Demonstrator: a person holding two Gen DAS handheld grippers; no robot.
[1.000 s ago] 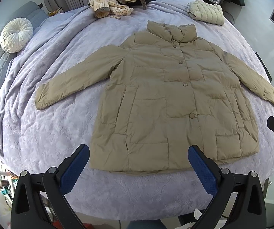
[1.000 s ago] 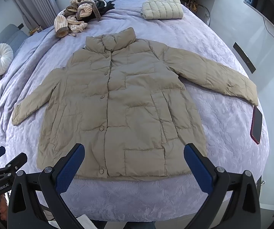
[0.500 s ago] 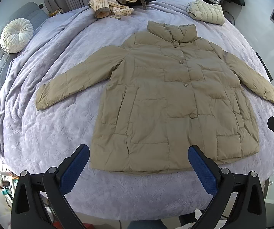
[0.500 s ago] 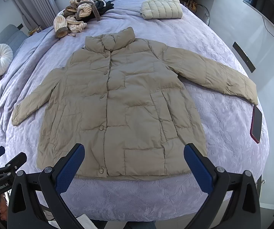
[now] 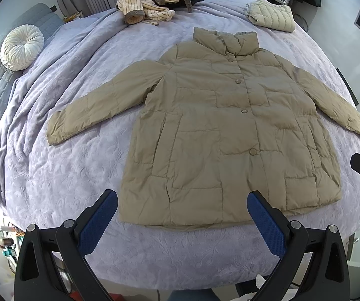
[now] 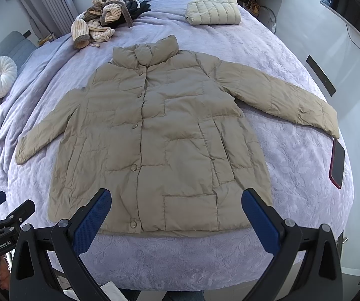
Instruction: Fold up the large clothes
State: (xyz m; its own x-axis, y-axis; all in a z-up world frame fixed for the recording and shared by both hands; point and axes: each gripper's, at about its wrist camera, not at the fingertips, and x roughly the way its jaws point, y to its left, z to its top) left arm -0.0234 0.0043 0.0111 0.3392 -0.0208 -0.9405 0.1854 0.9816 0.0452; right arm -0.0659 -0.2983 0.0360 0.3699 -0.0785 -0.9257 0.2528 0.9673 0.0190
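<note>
So there's a big tan puffer jacket [image 5: 225, 135] laid out flat on the bed [image 5: 62, 175], front side up and buttoned, collar pointing toward the far end, both sleeves spread out to the sides. The bedspread is a lilac quilted thing, and the jacket's hem sits close to the near edge.

Both grippers hang just off that near edge, above the hem, not touching anything. The left gripper [image 5: 182, 215] has its blue-padded fingers spread wide apart with nothing between them, same story with the right gripper [image 6: 176, 213], jaws fully released. From the right camera you can see the left gripper poking in at the lower left, so they're side by side.

Other stuff on the bed: a pile of striped knitwear [image 5: 149, 5] at the far end, a folded cream quilted jacket [image 5: 271, 16] near the far right corner, a round white pillow [image 5: 21, 47] off to the left, and a phone [image 6: 337, 164] lying just past the right sleeve's cuff.
</note>
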